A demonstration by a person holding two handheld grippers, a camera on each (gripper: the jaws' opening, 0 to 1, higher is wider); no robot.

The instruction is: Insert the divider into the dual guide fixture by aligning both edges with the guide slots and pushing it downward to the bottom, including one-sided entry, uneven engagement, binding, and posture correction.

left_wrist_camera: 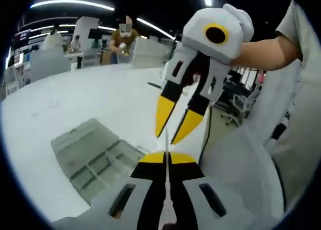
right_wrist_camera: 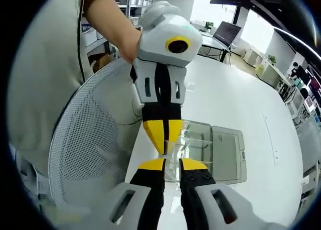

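Left tongs (left_wrist_camera: pixel 167 157): yellow tips pinched tight on the thin clear divider (left_wrist_camera: pixel 166 139), which sticks up past them. In right gripper view these tongs (right_wrist_camera: pixel 161 145) come in from the top, tips close together, pointing down.
Right tongs (right_wrist_camera: pixel 172 163): tips a little apart w/ a small gap. In left gripper view the same tongs (left_wrist_camera: pixel 173 129) hang from above, tips spread, right by the divider's top edge. Can't tell if they touch it.
Divider: held up in the air btw the two tongs, above the tray, not in it. In right gripper view it's too thin and clear to make out.
Tray w/ slots (left_wrist_camera: pixel 95 157): clear plastic box, lid open flat, lies on the white worktop (left_wrist_camera: pixel 80 102) near its edge. Seen also in right gripper view (right_wrist_camera: pixel 213 149), just past the tong tips.
Around: mesh chair back (right_wrist_camera: pixel 93 134) beside the worktop edge, black cable (left_wrist_camera: pixel 206 134) down the edge, office chair (left_wrist_camera: pixel 241 104) further off.
People: bare arm (left_wrist_camera: pixel 266 51) holds the right tongs; someone (left_wrist_camera: pixel 125 41) stands far back by other desks.
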